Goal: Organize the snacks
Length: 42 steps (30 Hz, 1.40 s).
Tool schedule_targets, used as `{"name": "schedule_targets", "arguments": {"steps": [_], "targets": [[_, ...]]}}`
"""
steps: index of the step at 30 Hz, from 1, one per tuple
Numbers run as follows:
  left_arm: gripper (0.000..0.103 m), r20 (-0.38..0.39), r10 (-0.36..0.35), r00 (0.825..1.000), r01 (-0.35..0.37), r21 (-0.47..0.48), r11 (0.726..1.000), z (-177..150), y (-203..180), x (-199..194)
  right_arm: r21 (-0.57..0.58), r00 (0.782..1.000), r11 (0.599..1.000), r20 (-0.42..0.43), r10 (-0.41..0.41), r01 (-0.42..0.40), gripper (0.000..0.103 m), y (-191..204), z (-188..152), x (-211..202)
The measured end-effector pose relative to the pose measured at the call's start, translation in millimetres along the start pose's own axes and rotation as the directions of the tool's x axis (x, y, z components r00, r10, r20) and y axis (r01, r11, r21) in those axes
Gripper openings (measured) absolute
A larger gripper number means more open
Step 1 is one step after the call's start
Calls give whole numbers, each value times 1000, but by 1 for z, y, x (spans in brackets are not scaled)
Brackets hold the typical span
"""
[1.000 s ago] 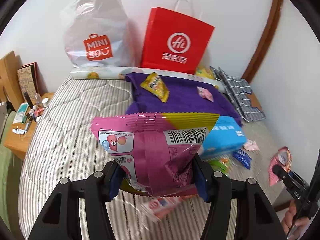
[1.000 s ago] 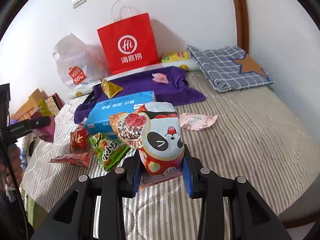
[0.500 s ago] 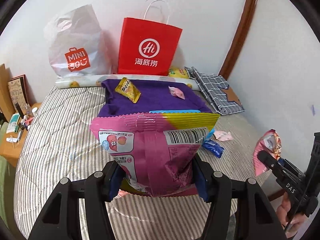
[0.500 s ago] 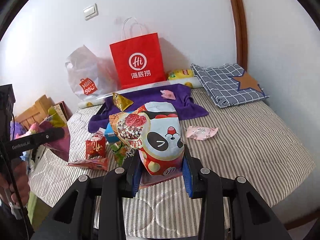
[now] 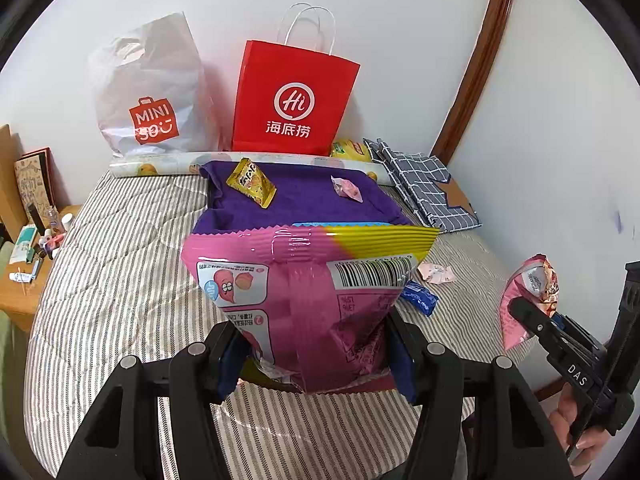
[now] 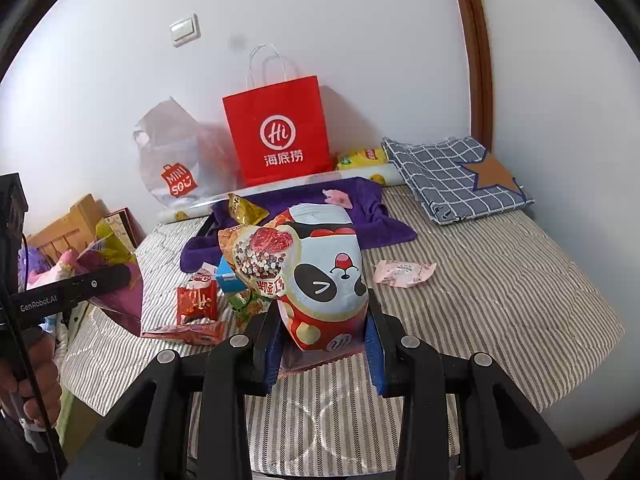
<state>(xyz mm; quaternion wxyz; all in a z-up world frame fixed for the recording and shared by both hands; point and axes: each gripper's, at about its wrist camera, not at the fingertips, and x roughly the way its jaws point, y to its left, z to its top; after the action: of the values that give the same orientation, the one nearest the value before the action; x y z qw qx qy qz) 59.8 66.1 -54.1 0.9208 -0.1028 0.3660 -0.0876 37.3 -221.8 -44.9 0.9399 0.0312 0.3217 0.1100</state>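
Home bedroom: a striped quilted bed (image 6: 500, 280) is taking up most of the room, with a folded checked blanket (image 6: 452, 176) lying at its head. A wooden bedside table (image 5: 24, 280) cluttered with toiletries is standing beside it, shopping bags (image 5: 294, 100) leaning on the white wall.

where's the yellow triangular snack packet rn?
In the left wrist view, the yellow triangular packet lies on the purple cloth, toward its left rear corner, just in front of the red paper bag standing against the wall.
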Motion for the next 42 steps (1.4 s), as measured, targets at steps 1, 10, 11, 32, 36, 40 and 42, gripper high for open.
{"name": "schedule_targets", "arguments": {"steps": [1,10,11,32,36,40,42], "targets": [[58,2,-3,1000,3,-2,1000,0,0,0,-2,1000,1000,3,3,-3,35,1,0,-1],[58,-13,-28,1000,27,-6,1000,-2,-2,11,-21,1000,1000,11,13,-13,35,4,6,3],[58,-17,-30,999,30,-9,1000,-2,-1,13,-25,1000,1000,10,13,-13,35,4,7,4],[58,4,-50,999,50,6,999,40,1,63,-80,999,997,36,24,-21,35,7,55,57],[58,8,-53,999,53,-12,999,58,4,81,-79,999,996,32,31,-28,35,4,72,83],[58,4,-65,998,65,-37,997,80,6,101,-78,999,996,12,41,-40,35,2,94,114],[58,8,-60,998,61,-41,997,91,6,111,-76,999,996,6,49,-48,35,2,104,127]]}}
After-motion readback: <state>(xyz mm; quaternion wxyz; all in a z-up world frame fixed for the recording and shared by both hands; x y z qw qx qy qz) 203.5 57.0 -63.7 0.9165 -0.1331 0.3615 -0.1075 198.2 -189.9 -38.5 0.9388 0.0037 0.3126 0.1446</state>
